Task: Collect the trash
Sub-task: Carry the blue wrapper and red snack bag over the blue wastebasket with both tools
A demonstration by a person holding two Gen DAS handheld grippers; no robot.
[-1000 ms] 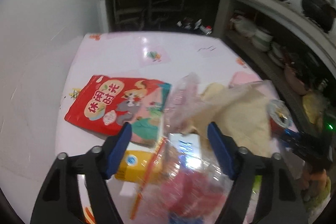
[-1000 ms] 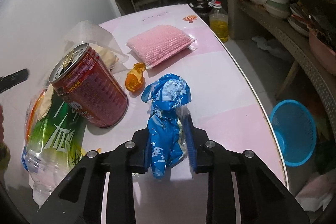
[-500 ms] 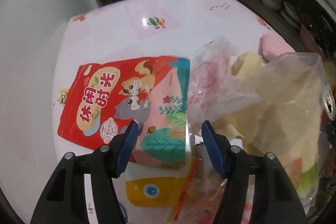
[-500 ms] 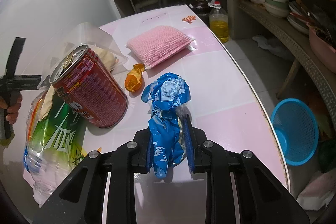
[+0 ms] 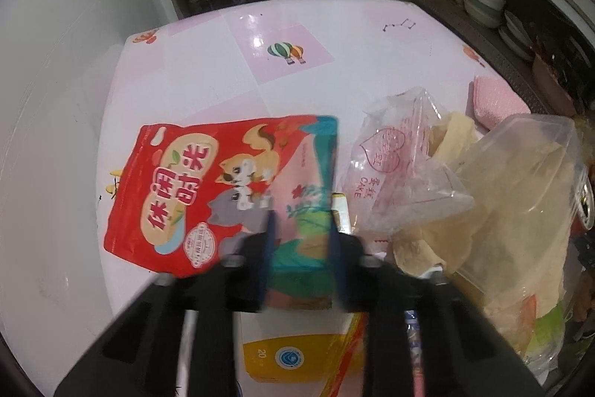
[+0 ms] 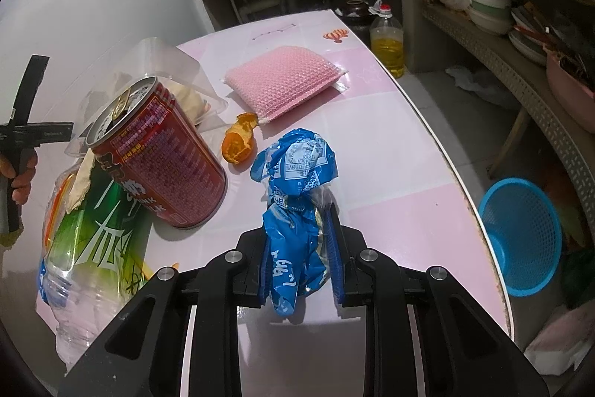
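In the left wrist view my left gripper [image 5: 300,233] has its blue jaws closed on the near edge of a red snack bag [image 5: 208,188] with cartoon animals, lying on the pink table [image 5: 282,36]. In the right wrist view my right gripper [image 6: 300,237] is shut on a crumpled blue wrapper [image 6: 295,181] that stands up from the table. A red drink can [image 6: 160,151], an orange peel [image 6: 238,140] and a green-labelled plastic bottle [image 6: 93,240] lie to its left.
A clear cake bag [image 5: 394,170], a clear plastic container [image 5: 520,188] and a yellow carton [image 5: 297,356] crowd the left gripper's right side. A pink sponge [image 6: 286,80] lies further back. A blue basket [image 6: 520,237] stands on the floor beyond the table's right edge.
My left gripper moved forward over the snack bag and its jaws closed on the bag's near edge. The right gripper stayed still, holding the blue wrapper.
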